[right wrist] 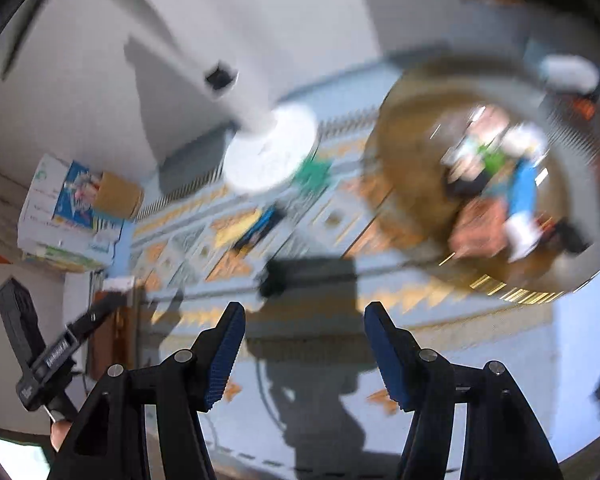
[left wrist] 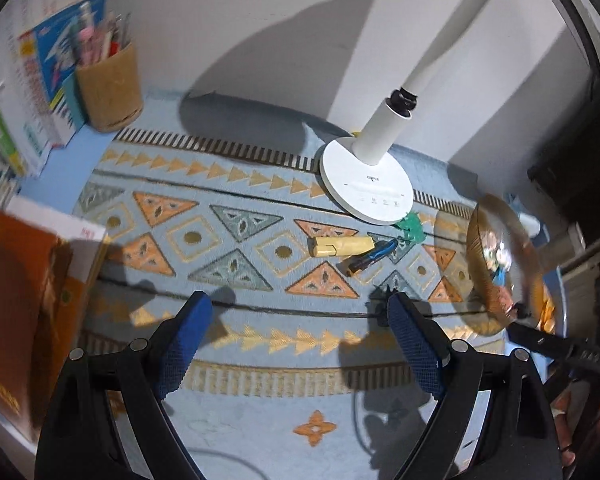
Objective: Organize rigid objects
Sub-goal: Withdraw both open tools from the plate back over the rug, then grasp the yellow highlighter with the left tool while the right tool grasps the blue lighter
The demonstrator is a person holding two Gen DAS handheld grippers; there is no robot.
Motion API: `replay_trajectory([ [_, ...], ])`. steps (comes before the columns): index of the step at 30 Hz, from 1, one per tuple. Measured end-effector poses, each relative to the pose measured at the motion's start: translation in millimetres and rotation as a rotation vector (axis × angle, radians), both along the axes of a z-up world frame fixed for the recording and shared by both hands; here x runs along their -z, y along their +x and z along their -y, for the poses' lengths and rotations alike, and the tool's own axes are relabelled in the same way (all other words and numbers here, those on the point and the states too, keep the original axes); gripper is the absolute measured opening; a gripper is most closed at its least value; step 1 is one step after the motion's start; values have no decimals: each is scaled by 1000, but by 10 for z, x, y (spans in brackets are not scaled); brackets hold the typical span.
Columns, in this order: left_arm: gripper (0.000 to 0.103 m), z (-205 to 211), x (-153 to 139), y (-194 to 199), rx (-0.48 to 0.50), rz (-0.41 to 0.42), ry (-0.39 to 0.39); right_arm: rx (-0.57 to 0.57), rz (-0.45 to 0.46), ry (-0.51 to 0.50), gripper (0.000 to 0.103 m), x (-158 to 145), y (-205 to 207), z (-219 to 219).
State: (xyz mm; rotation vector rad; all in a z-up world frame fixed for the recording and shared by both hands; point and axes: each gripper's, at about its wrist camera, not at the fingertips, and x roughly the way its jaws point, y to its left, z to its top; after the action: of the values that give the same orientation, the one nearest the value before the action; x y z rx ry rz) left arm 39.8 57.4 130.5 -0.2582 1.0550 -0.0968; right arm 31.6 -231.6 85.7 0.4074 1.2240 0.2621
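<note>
While left gripper (left wrist: 300, 316) gapes wide, empty, yellow case (left wrist: 340, 246) lies ahead, slightly right, well apart.

Ahead of my left gripper (left wrist: 296, 316) the patterned mat (left wrist: 236, 280) lies bare — room to pass. Beyond, the lamp base (left wrist: 366, 184) blocks the back; the bowl (left wrist: 496, 264) crowds the right, books (left wrist: 24, 300) the left.
</note>
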Motion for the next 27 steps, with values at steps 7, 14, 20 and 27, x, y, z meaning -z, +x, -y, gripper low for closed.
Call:
replay_trajectory([
  [7, 88, 150, 171, 332, 247, -21, 138, 23, -60, 2, 60, 252, 117, -354],
  [14, 88, 268, 382, 794, 405, -2, 207, -15, 16, -77, 60, 199, 443, -598],
  [20, 64, 504, 644, 1074, 583, -16, 231, 7, 9, -45, 58, 285, 927, -697],
  [27, 58, 760, 931, 1165, 721, -57, 205, 44, -73, -31, 40, 682, 1184, -810],
])
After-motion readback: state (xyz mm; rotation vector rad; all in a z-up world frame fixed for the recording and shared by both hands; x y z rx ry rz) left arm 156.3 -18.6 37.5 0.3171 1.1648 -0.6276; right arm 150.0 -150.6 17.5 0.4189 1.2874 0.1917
